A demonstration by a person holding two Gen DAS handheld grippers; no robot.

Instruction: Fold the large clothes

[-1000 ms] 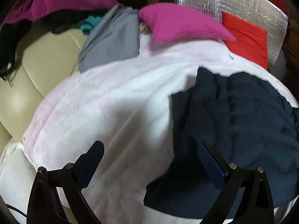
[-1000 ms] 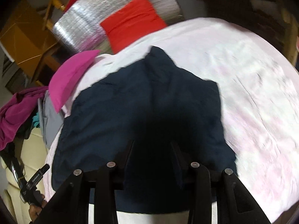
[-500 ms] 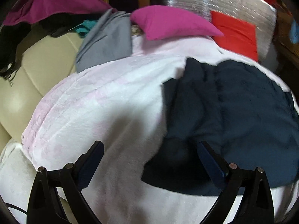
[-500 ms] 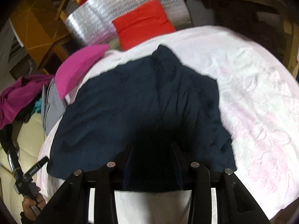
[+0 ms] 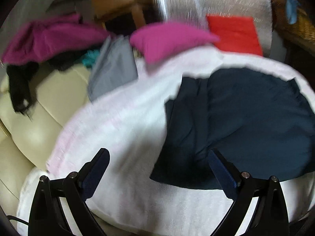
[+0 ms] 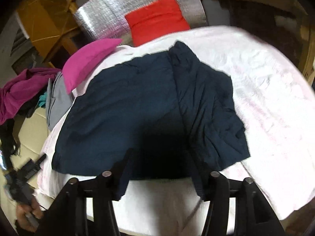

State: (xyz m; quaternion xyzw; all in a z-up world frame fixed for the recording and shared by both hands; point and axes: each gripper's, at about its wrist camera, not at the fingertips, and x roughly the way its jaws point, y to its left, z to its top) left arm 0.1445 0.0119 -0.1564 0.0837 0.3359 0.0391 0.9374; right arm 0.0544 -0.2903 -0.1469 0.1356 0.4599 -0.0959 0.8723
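Note:
A dark navy garment (image 5: 246, 118) lies folded on a white-pink blanket (image 5: 128, 118), its right side doubled over in wrinkles (image 6: 212, 108). My left gripper (image 5: 157, 155) hangs open above the blanket, with the garment's near left corner just past its right finger. Its pads touch nothing. My right gripper (image 6: 160, 169) hovers over the garment's near edge and its jaws are opening. The cloth lies below them and the pads do not press on it. In the right wrist view the left gripper (image 6: 29, 169) shows at the lower left, held by a hand (image 6: 25, 214).
A pink pillow (image 5: 169, 39), a red cushion (image 5: 234, 33) and a silver foil mat (image 5: 216, 2) sit at the blanket's far end. A grey garment (image 5: 112, 68), a magenta garment (image 5: 49, 37) and black cloth (image 5: 17, 86) lie on the cream sofa (image 5: 39, 122) at the left.
Both grippers have drawn back and up from the bed. The right gripper's jaws have spread wider over the garment's near edge. The left gripper has stayed open.

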